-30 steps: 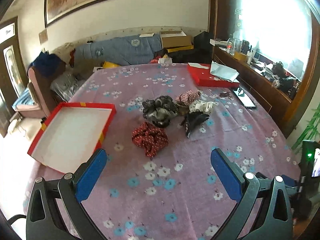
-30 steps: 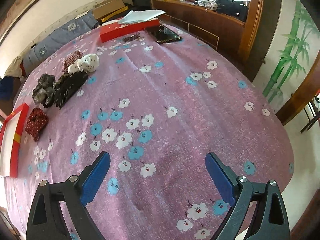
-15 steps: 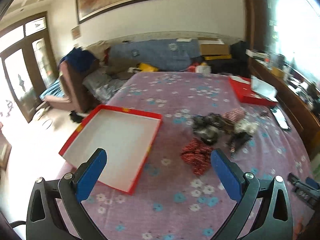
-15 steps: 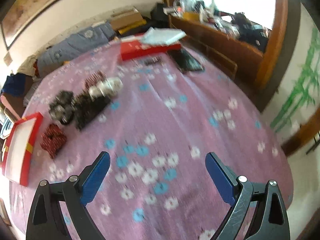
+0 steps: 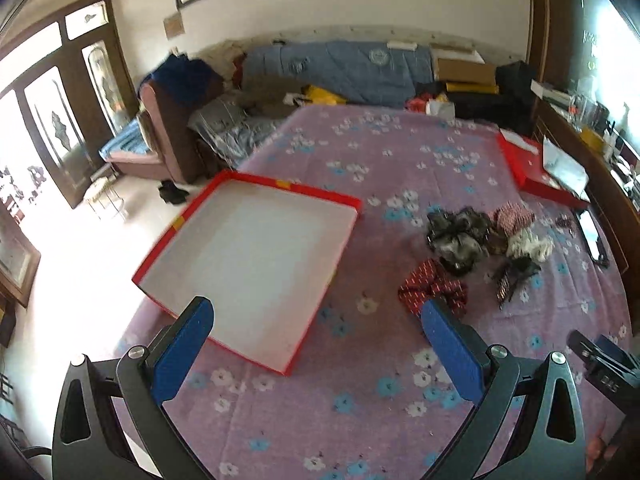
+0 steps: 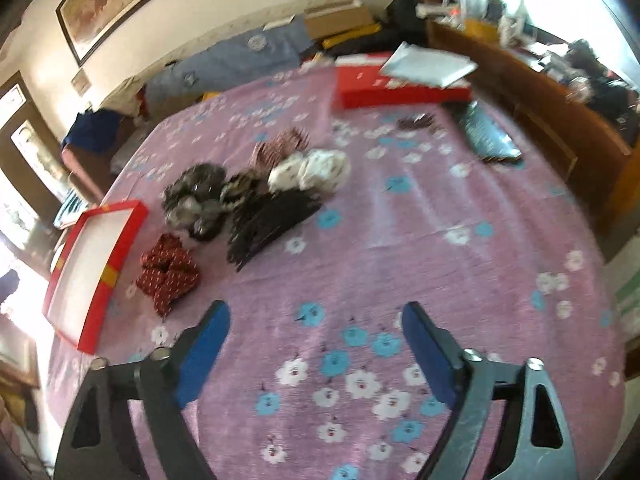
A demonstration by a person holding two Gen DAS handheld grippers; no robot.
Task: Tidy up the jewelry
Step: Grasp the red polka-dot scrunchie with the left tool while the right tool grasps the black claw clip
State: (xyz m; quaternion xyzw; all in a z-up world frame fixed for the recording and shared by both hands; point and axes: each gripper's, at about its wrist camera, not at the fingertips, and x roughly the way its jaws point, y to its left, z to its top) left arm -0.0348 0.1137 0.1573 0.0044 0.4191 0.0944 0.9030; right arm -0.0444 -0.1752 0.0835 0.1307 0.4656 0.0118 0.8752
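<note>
An open red box with a white inside [image 5: 248,256] lies on the purple flowered tablecloth, also at the left edge of the right wrist view [image 6: 94,264]. A pile of hair accessories lies to its right: a dark red dotted scrunchie [image 5: 434,288] [image 6: 168,270], a grey-black scrunchie [image 5: 458,236] [image 6: 194,200], a white one [image 5: 528,242] [image 6: 310,170], a pink checked one [image 6: 280,148] and a black hair claw [image 6: 268,224]. My left gripper [image 5: 316,336] is open and empty, above the box's near corner. My right gripper [image 6: 316,340] is open and empty, nearer than the pile.
A closed red box [image 6: 396,88] with white paper on it [image 6: 428,64] lies at the far right of the table. A dark phone [image 6: 486,136] and a small dark hair clip [image 6: 416,122] lie near it. A wooden sideboard [image 6: 560,120] runs along the right. A sofa [image 5: 340,68] stands behind.
The left gripper has swung left, so the red box now sits in front of it. The right gripper has turned towards the pile of hair accessories. Both stay open.
</note>
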